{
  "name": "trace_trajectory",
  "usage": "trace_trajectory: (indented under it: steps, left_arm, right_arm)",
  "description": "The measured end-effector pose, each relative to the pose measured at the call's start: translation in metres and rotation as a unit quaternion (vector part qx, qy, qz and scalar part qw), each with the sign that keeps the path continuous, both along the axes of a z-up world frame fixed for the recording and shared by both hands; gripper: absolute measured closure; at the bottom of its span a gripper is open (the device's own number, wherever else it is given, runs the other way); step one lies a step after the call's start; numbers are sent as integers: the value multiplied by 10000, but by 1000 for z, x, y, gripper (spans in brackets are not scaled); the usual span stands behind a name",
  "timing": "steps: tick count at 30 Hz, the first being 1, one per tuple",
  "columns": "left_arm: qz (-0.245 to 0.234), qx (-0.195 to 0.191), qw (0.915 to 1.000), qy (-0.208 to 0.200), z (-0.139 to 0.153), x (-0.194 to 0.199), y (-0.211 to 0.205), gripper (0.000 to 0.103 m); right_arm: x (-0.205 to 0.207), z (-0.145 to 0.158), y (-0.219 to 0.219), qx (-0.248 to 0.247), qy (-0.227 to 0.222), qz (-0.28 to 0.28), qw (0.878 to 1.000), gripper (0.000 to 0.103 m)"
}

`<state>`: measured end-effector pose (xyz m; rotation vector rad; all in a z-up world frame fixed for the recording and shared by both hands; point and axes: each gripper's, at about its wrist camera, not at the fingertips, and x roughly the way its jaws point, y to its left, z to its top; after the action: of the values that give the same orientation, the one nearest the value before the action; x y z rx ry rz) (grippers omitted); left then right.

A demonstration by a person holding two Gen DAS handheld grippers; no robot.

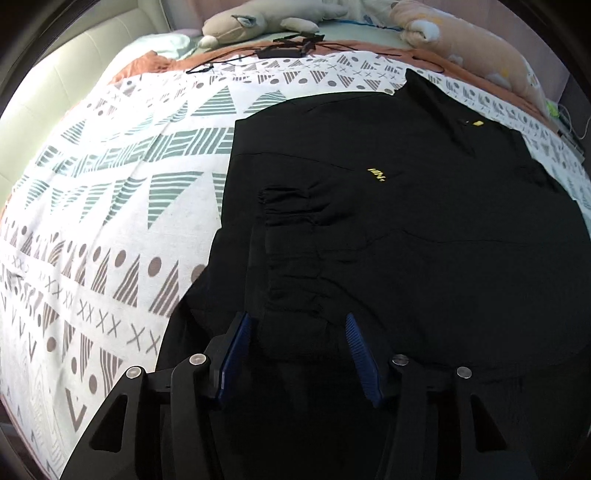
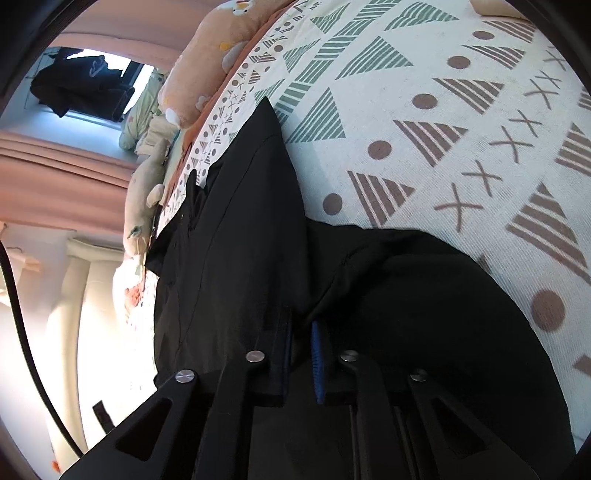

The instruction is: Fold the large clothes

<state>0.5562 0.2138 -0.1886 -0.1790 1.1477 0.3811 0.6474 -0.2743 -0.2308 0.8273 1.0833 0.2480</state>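
Observation:
A large black garment (image 1: 388, 221) with small yellow lettering lies spread on the patterned bed cover (image 1: 110, 221), its sleeve cuffs folded in over the body. My left gripper (image 1: 297, 325) is open, its blue pads just above the garment's near edge, holding nothing. My right gripper (image 2: 301, 332) is nearly closed on a fold of the black garment (image 2: 240, 240), which hangs lifted and stretched from the jaws. The right wrist view is rolled sideways, with the bed cover (image 2: 443, 110) at the right.
Plush toys (image 1: 258, 20) and a peach plush pillow (image 1: 480, 48) line the far side of the bed. A black cable and adapter (image 1: 284, 48) lie near them. A cream padded headboard (image 1: 74, 74) is at the left. Pink curtains (image 2: 55, 177) hang beyond the bed.

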Motion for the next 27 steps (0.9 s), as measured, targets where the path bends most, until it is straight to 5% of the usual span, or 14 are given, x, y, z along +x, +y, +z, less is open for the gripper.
trace_trajectory:
  steps: [10, 15, 19, 22, 27]
  left_arm:
    - [224, 530, 9980, -279, 11, 0, 11, 48]
    - [81, 411, 9963, -755, 41, -21, 12, 47]
    - [239, 269, 9924, -1178, 67, -54, 16, 42]
    - [339, 150, 9883, -1481, 85, -83, 14, 19]
    - [316, -21, 9837, -1768, 106, -130, 8, 18]
  right_arm:
    - [-3, 5, 2, -155, 91, -23, 9998, 88]
    - [-23, 23, -6, -202, -227, -34, 9995, 39]
    - [-43, 35, -12, -513, -369, -110, 9979, 38]
    - [-59, 42, -13, -518, -419, -91, 9977, 37]
    - [-92, 65, -14, -754, -766, -94, 9942, 36]
